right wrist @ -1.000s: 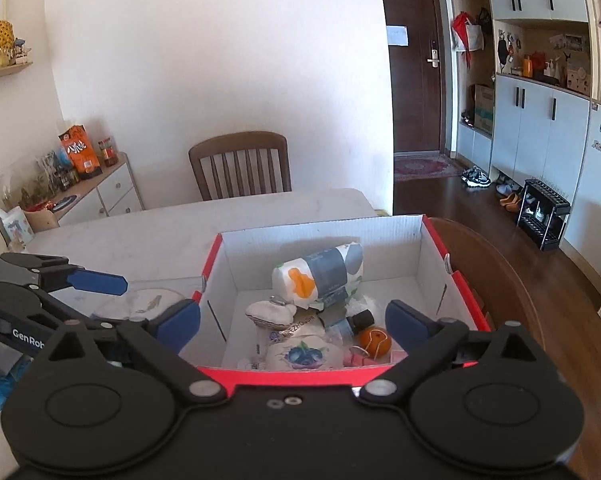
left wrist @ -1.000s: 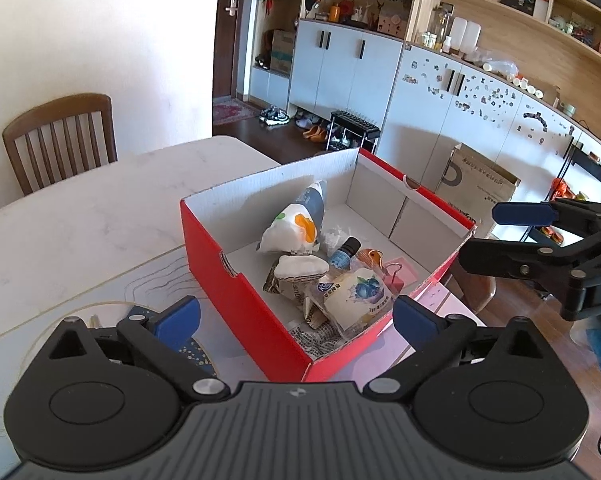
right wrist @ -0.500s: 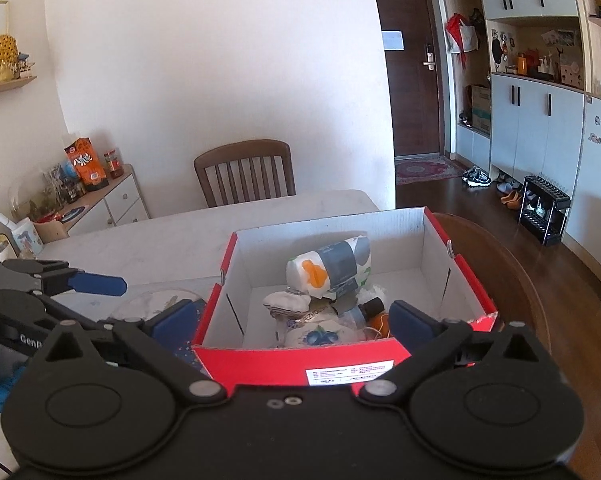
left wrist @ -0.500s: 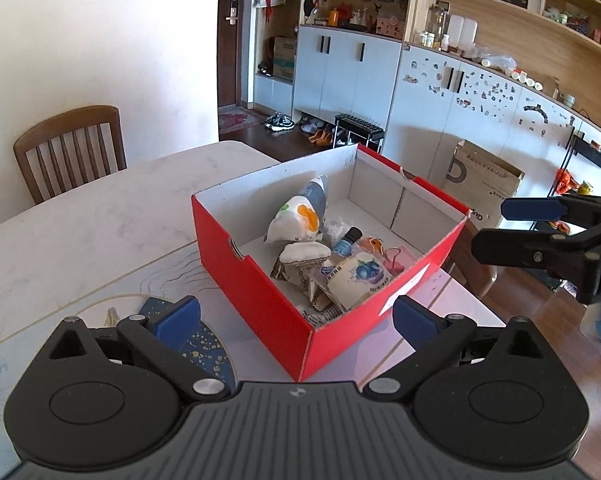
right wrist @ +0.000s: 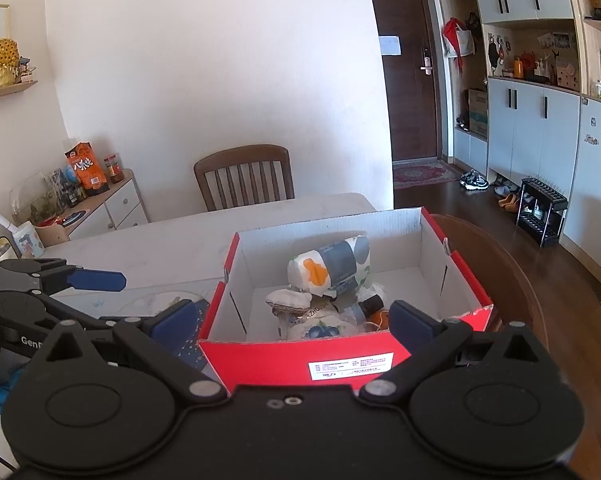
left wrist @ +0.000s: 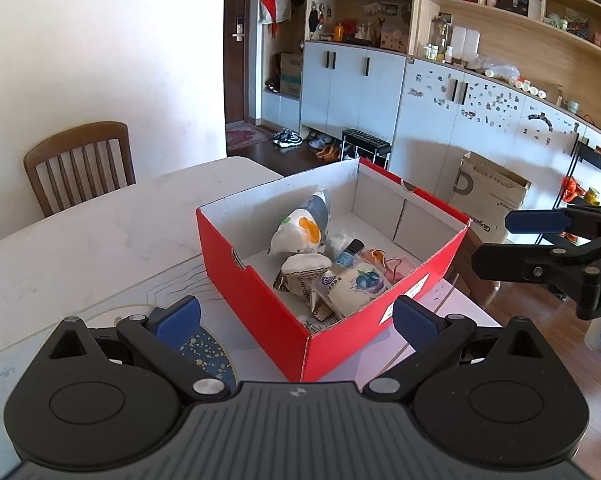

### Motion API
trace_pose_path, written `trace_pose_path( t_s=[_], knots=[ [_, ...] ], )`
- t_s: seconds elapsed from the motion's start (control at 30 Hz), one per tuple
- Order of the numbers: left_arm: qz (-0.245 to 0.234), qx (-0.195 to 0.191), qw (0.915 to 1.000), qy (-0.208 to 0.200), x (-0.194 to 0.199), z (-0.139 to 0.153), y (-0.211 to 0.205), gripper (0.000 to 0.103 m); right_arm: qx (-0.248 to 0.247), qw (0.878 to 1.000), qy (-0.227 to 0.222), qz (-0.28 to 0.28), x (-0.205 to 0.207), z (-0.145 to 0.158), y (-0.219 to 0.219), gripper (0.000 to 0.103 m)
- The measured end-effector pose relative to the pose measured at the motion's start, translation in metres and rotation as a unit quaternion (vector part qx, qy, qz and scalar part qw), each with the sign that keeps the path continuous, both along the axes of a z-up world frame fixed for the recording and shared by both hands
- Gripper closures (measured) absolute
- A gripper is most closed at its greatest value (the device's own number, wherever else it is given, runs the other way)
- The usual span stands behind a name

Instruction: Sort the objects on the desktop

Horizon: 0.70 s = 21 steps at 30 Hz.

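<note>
A red cardboard box [left wrist: 256, 292] with a white inside stands on the marble table [left wrist: 80, 240]; it also shows in the right wrist view [right wrist: 260, 360]. It holds a rolled white, grey and orange packet [left wrist: 300, 228], a blueberry pouch [left wrist: 358, 286], a small dark-capped bottle [left wrist: 350, 252] and other small items. My left gripper [left wrist: 296, 316] is open and empty, hovering before the box's near corner. My right gripper [right wrist: 292, 318] is open and empty, above the box's labelled end wall. Each gripper shows in the other's view, beside the box.
A dark blue speckled mat [left wrist: 208, 352] lies on the table by the left gripper. A wooden chair [left wrist: 80, 160] stands at the table's far side. Another chair [right wrist: 512, 280] is beside the box's right end. Cabinets and shelves line the right wall.
Both grippers have pulled back and up from the box, so the box looks smaller and farther. Both stay open and empty. The box's contents have not moved.
</note>
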<state>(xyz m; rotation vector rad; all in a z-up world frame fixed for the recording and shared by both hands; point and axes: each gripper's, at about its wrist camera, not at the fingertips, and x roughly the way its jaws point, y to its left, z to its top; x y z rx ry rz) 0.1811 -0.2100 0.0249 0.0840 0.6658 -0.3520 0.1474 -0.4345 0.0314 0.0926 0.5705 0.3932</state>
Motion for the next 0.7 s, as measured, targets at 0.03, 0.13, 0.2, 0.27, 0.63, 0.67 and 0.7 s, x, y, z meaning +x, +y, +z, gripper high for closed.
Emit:
trace_pose_path(
  t_s=[0.03, 0.13, 0.2, 0.27, 0.63, 0.67, 0.7],
  knots=[
    [0.0, 0.0, 1.0, -0.001, -0.0007, -0.0004, -0.0002, 0.0, 0.001, 1.0, 0.001, 0.0, 0.0, -0.0002, -0.0005, 0.001],
    [0.0, -0.003, 1.0, -0.003, -0.0024, -0.0012, -0.0009, 0.0, 0.004, 1.0, -0.004, -0.003, -0.0015, -0.0007, -0.0027, 0.001],
    [-0.001, -0.003, 1.0, -0.002, -0.0032, -0.0022, -0.0019, 0.0, 0.006, 1.0, -0.01, -0.009, -0.0034, -0.0015, -0.0044, 0.001],
    [-0.001, -0.005, 1.0, -0.002, -0.004, -0.0028, -0.0023, 0.0, 0.007, 1.0, -0.012, -0.012, -0.0039, -0.0028, -0.0055, 0.001],
    [0.007, -0.014, 0.9998, -0.011, -0.0074, -0.0021, -0.0033, 0.0, 0.008, 1.0, -0.011, -0.003, -0.0016, -0.0042, -0.0071, 0.001],
    [0.01, -0.016, 0.9997, -0.013, -0.0081, -0.0014, -0.0022, 0.0, 0.008, 1.0, -0.012, 0.0, -0.0008, -0.0042, -0.0072, 0.001],
    [0.012, -0.019, 0.9997, -0.014, -0.0088, -0.0005, -0.0005, 0.0, 0.008, 1.0, -0.012, 0.003, 0.0006, -0.0038, -0.007, 0.001]
  ],
)
